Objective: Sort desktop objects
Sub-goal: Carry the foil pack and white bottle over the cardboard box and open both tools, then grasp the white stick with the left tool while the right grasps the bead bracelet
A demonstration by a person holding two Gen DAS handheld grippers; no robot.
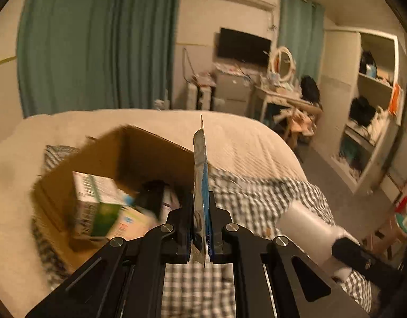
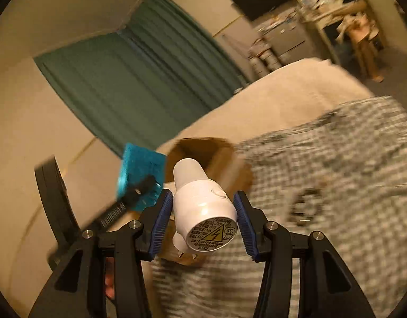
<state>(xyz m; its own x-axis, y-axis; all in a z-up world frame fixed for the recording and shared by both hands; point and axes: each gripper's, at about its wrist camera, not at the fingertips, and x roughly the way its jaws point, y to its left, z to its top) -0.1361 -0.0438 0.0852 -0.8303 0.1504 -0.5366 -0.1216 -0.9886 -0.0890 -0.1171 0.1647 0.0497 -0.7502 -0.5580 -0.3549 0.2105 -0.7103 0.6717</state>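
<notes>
Already stowed in the box (image 1: 108,164), centre left of the left wrist view: cartons, a green-and-white one (image 1: 97,204) among them, plus a dark item too blurred to name. In transit: a flat blue packet (image 1: 201,175), pinched edge-on by the left gripper (image 1: 200,212) at frame centre, and a white plug-in device (image 2: 203,206) between the right gripper's (image 2: 203,213) blue pads (image 2: 161,222), which seem to grip it, though blur hides the contact. Outstanding: both held items, and a small dark object (image 2: 306,206) on the checked cover (image 2: 349,185), right of frame.

A thin blue-and-silver packet (image 1: 200,185) stands edge-up beside an open cardboard box (image 1: 102,164); a white plug-in device (image 2: 203,206) is tilted.
</notes>
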